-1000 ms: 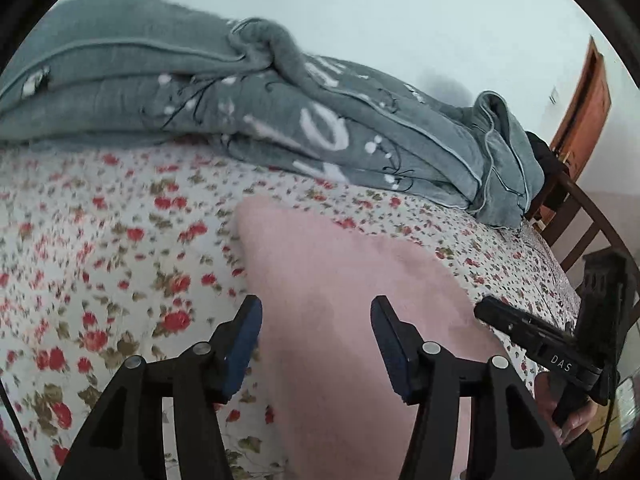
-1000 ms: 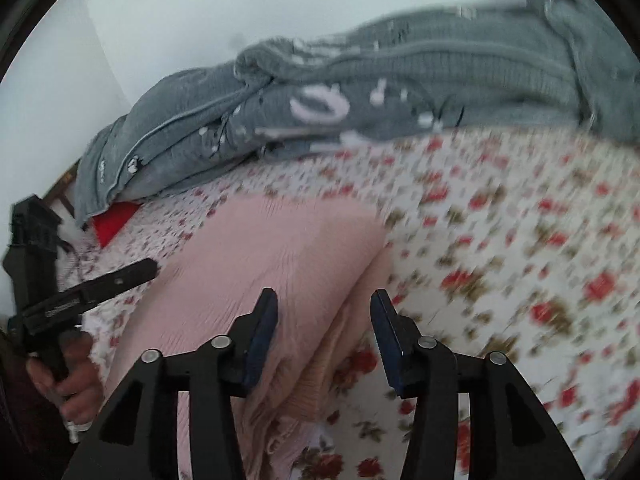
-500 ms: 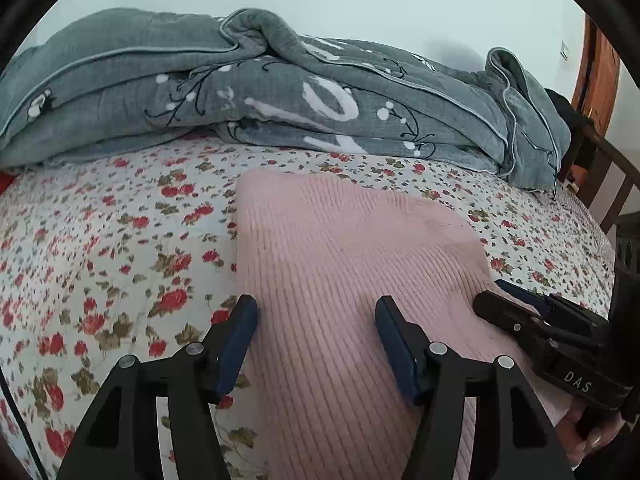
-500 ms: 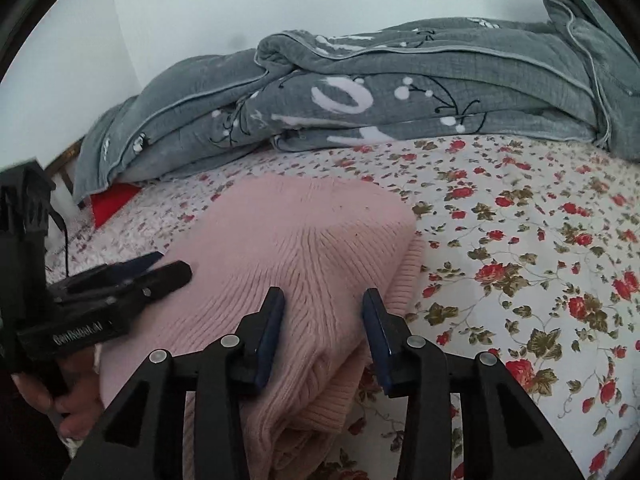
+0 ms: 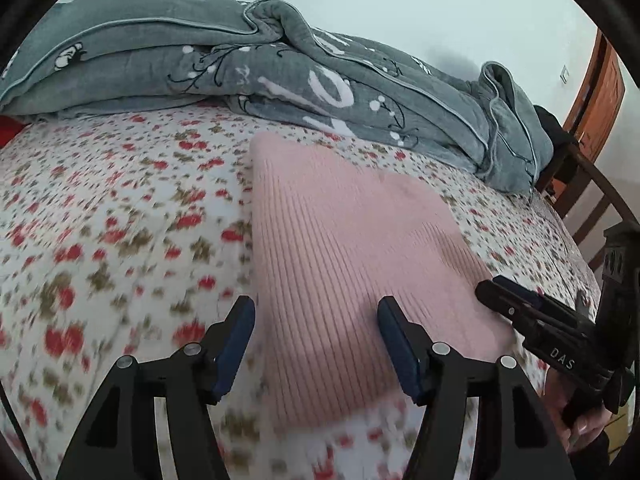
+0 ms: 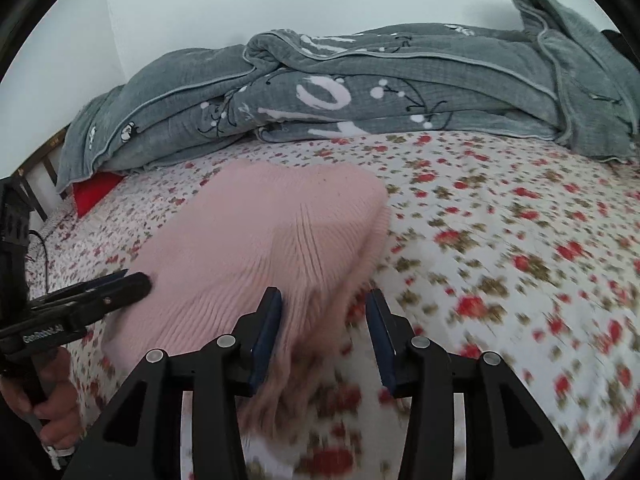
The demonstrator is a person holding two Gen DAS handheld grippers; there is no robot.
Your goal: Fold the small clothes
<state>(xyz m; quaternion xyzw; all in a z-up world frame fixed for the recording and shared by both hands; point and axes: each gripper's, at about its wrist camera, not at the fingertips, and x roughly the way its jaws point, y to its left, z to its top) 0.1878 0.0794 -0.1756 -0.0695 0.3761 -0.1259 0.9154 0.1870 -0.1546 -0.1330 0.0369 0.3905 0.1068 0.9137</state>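
Bed (image 5: 100, 216) with flowered sheet carries everything. Grey blanket (image 5: 248, 68) heaped along far side, well clear of work. Pink sweater (image 5: 344, 248) lies mid-bed, already folded into compact stack, layered edge showing at right; judged nearly done, perhaps final fold or tidy left. Red item (image 6: 96, 192) under blanket end. Left gripper (image 5: 316, 344) jaws open, empty, over sweater's near edge. Right gripper (image 6: 324, 332) jaws part open, astride sweater's corner, not pinching.

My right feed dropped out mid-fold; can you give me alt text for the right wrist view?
The right gripper hangs open over the near right edge of a folded pink knit garment on a floral bedsheet. The left gripper reaches in from the left; a grey blanket lies behind.
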